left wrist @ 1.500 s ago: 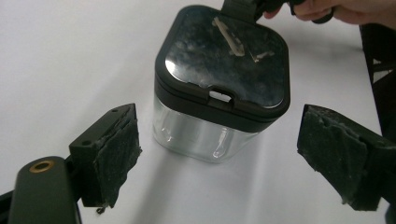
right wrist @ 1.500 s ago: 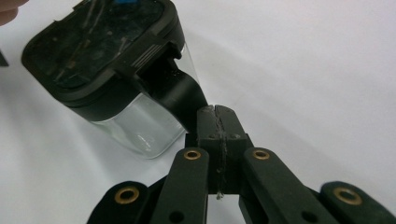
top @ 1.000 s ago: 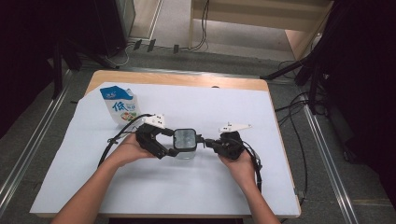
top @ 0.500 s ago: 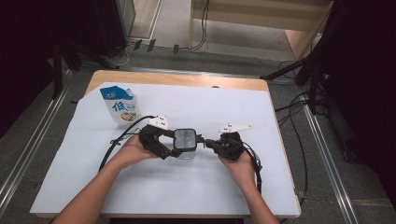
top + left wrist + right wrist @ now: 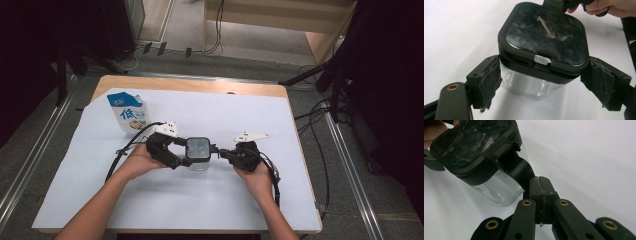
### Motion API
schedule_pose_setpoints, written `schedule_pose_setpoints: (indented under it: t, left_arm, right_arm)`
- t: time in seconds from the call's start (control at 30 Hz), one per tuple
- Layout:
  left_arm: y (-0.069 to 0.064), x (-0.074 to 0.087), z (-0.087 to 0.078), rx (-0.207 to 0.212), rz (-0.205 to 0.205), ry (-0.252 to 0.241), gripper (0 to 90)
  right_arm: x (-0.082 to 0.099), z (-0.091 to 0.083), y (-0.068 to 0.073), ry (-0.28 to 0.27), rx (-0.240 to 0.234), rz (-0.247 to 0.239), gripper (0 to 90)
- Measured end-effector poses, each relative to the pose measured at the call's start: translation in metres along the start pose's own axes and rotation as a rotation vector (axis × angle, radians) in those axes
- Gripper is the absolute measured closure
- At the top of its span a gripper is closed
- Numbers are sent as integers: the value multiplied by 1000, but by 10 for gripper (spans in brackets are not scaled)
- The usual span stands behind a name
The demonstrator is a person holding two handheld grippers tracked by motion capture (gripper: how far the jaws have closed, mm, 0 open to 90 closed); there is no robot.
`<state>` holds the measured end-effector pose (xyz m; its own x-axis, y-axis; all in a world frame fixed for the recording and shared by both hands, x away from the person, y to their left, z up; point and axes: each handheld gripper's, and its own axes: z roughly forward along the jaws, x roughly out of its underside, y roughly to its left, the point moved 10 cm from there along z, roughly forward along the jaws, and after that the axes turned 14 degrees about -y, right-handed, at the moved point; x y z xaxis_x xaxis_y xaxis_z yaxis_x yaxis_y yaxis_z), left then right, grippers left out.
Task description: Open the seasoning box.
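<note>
- Two grippers meet at one small jar [image 5: 198, 155] near the middle of the table [image 5: 300, 150], which is covered by a smooth white sheet; a light wooden edge shows at the far side.
- The jar has a clear body with rounded corners, glossy like glass or hard plastic; I cannot tell which.
- Its lid [image 5: 544, 32] is a black rounded square with a shiny top panel, marked by pale scratches and smudges.
- In the left gripper view, a small notch in the lid's rim shows a whitish tab.
- The left gripper [image 5: 546, 82] embraces the jar from its side: the rough, crumbly dark pads [image 5: 490, 82] stand at both sides of the jar just under the lid, and the left pad seems to touch the clear wall. If they really press on it, I cannot tell.
- The right gripper [image 5: 540, 188] is clenched: its two matte black jaws are pressed together, pinching a smooth black flap [image 5: 520, 171] that hangs from the lid's edge, beside a ribbed patch.
- In the right gripper view the jar looks tilted, with its lid turned to the upper left.
- Brass-coloured rivets shine on the black links of both grippers.
- One soft pouch [image 5: 128, 112], white and blue with printed characters, stands at the far left part of the table, well apart from the jar.
</note>
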<state>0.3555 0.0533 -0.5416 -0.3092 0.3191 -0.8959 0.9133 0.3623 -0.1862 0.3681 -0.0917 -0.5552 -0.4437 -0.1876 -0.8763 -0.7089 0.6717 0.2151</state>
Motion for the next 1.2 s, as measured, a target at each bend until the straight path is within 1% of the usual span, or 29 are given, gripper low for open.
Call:
schedule_pose_setpoints:
  t: [0.1,0.13,0.27,0.33,0.4,0.43,0.47,0.5,0.53,0.57,0.63,0.7,0.73,0.77,0.8,0.83,0.9,1.03,1.07,1.1,1.2]
  left_arm:
    - [0,-1,-2,-2,4,0,183]
    - [-1,-2,-3,2,-1,-5,185]
    - [-1,-5,-8,4,-1,-5,202]
    - [-1,-7,-11,6,-7,-13,217]
    - [-1,-9,-16,6,-16,-23,253]
    - [-1,-11,-18,12,-21,-32,314]
    - [0,-13,-20,11,-36,-45,348]
    - [0,-15,-22,6,-39,-50,359]
    - [0,-16,-23,5,-40,-55,376]
    - [0,-17,-24,5,-30,-51,407]
    - [-1,-18,-25,-7,-25,-50,476]
    - [-3,-21,-25,13,-40,-63,669]
    - [-5,-24,-25,17,-49,-74,712]
    - [-6,-26,-25,21,-47,-77,772]
    - [-7,-27,-25,24,-45,-78,793]
    - [-9,-28,-24,32,-41,-73,810]
    - [-11,-30,-22,32,-49,-71,830]
    - [-13,-35,-19,30,-52,-67,844]
    - [-13,-36,-19,35,-52,-64,845]
    - [-14,-38,-17,36,-62,-72,848]
    - [-14,-42,-16,43,-59,-66,859]
  right_arm:
    - [0,0,0,0,1,-1,900]
    - [0,0,0,1,1,-1,900]
    - [0,0,0,1,1,-1,900]
    - [0,0,0,-1,-1,1,900]
    - [-1,0,0,-2,-3,2,900]
    - [-1,0,0,-2,-5,2,900]
    - [-1,0,0,-4,-5,2,900]
    - [-1,0,1,-4,-5,5,900]
    - [-1,0,1,-4,-5,6,900]
    - [-1,0,1,-6,-7,9,900]
    - [0,0,1,-5,-9,17,900]
    - [0,0,1,-7,-9,20,900]
    - [0,0,1,-8,-9,22,900]
    - [0,0,1,-11,-9,22,900]
    - [0,0,1,-15,-8,22,900]
    - [0,0,1,-15,-7,25,900]
    - [0,0,1,-18,-7,27,900]
    - [0,0,1,-20,-3,29,900]
    - [0,-1,2,-21,-4,30,900]
    - [0,-1,2,-22,-3,28,900]
    - [0,-1,2,-23,-3,30,900]
